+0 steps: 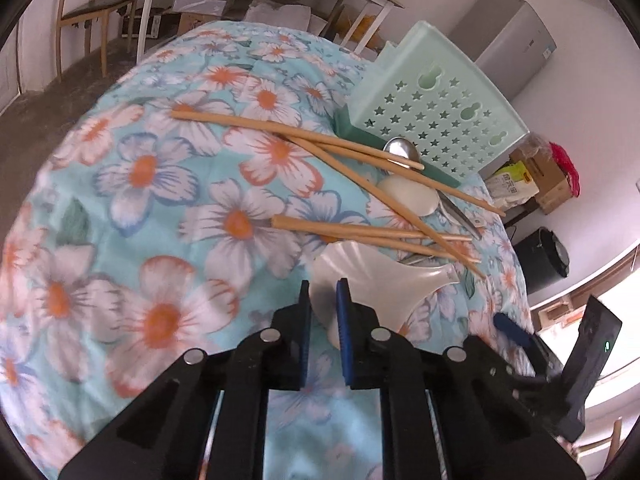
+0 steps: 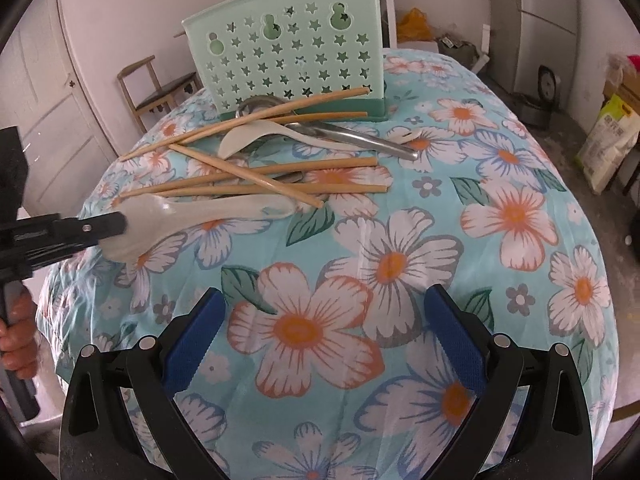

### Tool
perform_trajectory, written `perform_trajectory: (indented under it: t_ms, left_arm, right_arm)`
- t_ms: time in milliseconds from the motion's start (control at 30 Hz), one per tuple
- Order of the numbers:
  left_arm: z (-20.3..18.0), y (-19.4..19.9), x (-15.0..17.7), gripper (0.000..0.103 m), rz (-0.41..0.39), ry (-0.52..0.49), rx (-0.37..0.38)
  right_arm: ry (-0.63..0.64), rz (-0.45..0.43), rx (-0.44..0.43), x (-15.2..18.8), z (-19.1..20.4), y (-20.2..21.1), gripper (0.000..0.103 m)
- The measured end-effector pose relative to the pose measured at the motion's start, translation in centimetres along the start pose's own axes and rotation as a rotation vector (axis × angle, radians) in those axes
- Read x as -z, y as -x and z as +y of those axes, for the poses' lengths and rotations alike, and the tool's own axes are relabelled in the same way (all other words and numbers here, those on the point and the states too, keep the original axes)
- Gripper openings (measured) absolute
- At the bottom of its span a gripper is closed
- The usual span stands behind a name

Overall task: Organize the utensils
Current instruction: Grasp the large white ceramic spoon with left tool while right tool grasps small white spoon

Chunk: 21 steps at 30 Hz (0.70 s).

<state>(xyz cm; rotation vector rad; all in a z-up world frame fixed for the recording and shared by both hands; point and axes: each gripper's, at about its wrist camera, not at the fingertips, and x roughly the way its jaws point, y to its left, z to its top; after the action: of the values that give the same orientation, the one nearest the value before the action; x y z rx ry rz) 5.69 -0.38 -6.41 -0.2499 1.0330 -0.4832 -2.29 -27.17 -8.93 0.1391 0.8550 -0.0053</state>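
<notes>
My left gripper (image 1: pixel 323 286) is shut on the bowl end of a white ceramic spoon (image 1: pixel 380 280), whose handle points toward the pile. In the right wrist view the same spoon (image 2: pixel 208 210) sticks out of the left gripper (image 2: pixel 120 222) at the left edge. Several wooden chopsticks (image 2: pixel 260 176) lie crossed with a second white spoon (image 2: pixel 256 136) and a metal spoon (image 2: pixel 360 138) in front of the mint-green star-holed utensil holder (image 2: pixel 288 48). My right gripper (image 2: pixel 324 312) stands open over bare floral cloth, well short of the pile.
A floral cloth (image 2: pixel 400 240) covers the round table, which drops off on all sides. A person's hand (image 2: pixel 16 328) grips the left tool's handle. A wooden chair (image 2: pixel 156 88) stands behind the table; bags and boxes (image 2: pixel 608 140) sit on the floor at right.
</notes>
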Motion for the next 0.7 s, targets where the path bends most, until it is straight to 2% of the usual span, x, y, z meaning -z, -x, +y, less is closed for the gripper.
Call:
perform_trajectory:
  t_ms: [267, 367, 533, 567, 633, 667, 700]
  left_arm:
    - [3.4, 1.8, 0.5, 0.012, -0.012, 0.033, -0.015]
    - [4.1, 1.7, 0.3, 0.013, -0.018, 0.039, -0.023]
    - [4.3, 1.4, 0.3, 0.015, -0.018, 0.021, -0.038]
    - [4.3, 1.4, 0.3, 0.015, -0.018, 0.018, -0.039]
    - [4.3, 1.4, 0.3, 0.015, -0.019, 0.009, -0.039]
    - [4.2, 1.5, 0.3, 0.015, -0.019, 0.002, -0.042]
    - [4.2, 1.6, 0.4, 0.015, -0.018, -0.008, -0.049]
  right_arm:
    - [0.014, 0.075, -0.008, -1.5, -0.1, 0.0, 0.095]
    - [0.019, 0.024, -0.005, -2.7, 0.1, 1.3, 0.095]
    - [0.075, -0.082, -0.046, -5.6, 1.4, 3.5, 0.086]
    - [0.075, -0.085, -0.064, -6.1, 1.6, 3.4, 0.082]
    - [0.07, -0.08, -0.102, -7.3, 2.1, 2.7, 0.066]
    - [0.067, -0.072, -0.123, -8.0, 2.3, 2.1, 0.063]
    - [0.064, -0.066, -0.136, -8.5, 2.5, 1.5, 0.055]
